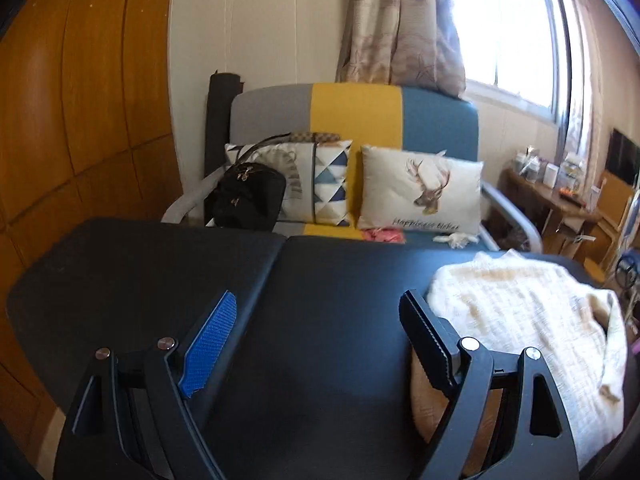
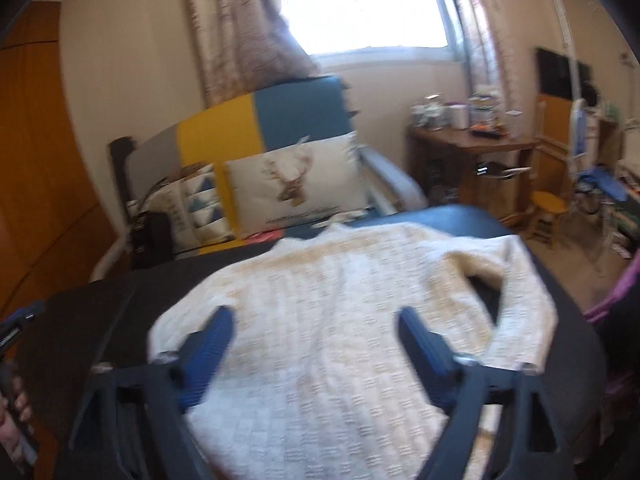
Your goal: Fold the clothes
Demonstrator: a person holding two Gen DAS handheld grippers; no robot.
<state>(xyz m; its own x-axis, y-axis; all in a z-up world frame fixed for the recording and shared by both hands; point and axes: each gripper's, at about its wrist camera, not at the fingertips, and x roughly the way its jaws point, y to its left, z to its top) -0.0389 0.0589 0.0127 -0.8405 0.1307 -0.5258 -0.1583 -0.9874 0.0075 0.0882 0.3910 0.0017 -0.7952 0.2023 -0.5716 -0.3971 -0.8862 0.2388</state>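
The right gripper [image 2: 314, 330] hangs over the cream knitted sweater [image 2: 332, 312], jaws wide apart and empty. The left gripper [image 1: 320, 308], also spread and empty, hovers over the bare black table [image 1: 160, 272], sweater lying just beside it.

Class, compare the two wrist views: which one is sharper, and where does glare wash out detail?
Left wrist view: sharp, the cream sweater knit crisp, window blown out at upper right. Right wrist view: smeared by blur, deer pillow soft, window glaring white at top centre. Both bend straight edges, fisheye style.
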